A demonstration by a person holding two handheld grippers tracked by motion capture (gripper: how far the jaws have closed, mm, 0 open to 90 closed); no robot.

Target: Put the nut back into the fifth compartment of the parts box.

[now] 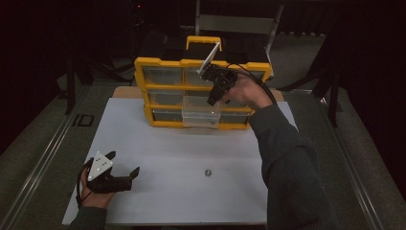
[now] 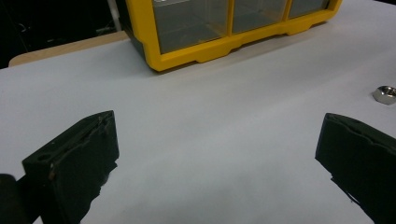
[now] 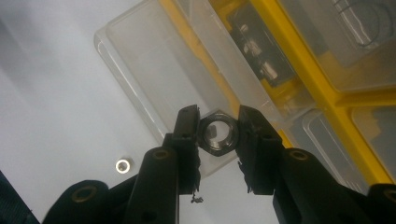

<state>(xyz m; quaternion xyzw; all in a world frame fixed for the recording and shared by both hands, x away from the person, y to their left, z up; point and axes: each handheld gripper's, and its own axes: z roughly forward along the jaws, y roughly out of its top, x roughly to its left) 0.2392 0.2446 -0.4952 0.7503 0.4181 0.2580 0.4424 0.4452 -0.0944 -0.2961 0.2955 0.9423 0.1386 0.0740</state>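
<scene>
A yellow organiser (image 1: 158, 62) with clear drawers stands at the back of the white table. One clear drawer (image 1: 201, 111) is pulled out at its bottom middle. My right gripper (image 1: 211, 101) hovers just above that drawer, shut on a dark hex nut (image 3: 217, 133), which hangs over the open drawer (image 3: 154, 70). A second metal nut (image 1: 208, 172) lies on the table at front centre; it is also seen as the nut (image 3: 123, 165) and the nut (image 2: 385, 94). My left gripper (image 1: 125, 164) rests near the front left, open and holding nothing, jaws wide apart.
The white table top (image 1: 167, 143) ends at a wooden edge (image 2: 60, 49) behind the organiser (image 2: 224, 44). A metal chair frame (image 1: 234, 21) stands behind the organiser. Dark floor and rails run along both sides.
</scene>
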